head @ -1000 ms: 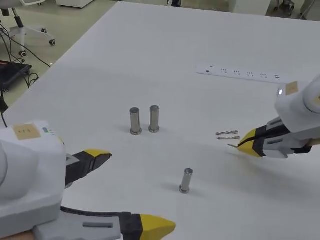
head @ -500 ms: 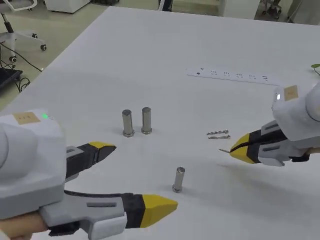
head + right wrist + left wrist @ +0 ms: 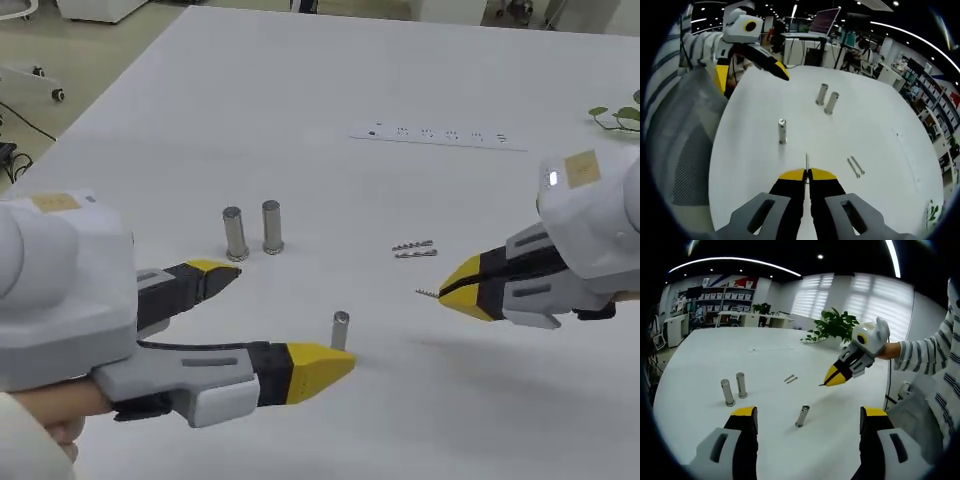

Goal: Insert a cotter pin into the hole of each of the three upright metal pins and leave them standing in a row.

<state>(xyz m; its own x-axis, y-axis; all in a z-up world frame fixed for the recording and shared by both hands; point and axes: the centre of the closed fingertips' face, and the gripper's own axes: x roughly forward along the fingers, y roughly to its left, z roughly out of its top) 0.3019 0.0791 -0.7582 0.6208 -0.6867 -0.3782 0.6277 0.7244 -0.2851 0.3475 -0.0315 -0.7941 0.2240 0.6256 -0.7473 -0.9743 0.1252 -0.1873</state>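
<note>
Yellow-tipped right gripper (image 3: 445, 290) pinched tight on cotter pin (image 3: 427, 293), point poking out past jaws, held above white table (image 3: 300, 120). Left gripper (image 3: 288, 318) spread wide, lone metal pin (image 3: 340, 330) upright just ahead. Two more metal pins (image 3: 252, 230) upright side by side beyond. Two spare cotter pins (image 3: 413, 249) flat near right gripper.

The white worktop (image 3: 300, 100) carries three upright metal pins: a first pin (image 3: 234, 234) and a second pin (image 3: 271, 227) stand just beside each other, and a third pin (image 3: 340, 328) stands apart from them, nearer the person. Two cotter pins (image 3: 413, 249) lie side by side to the right of the pair. A white power strip (image 3: 438, 136) lies flat farther back.
</note>
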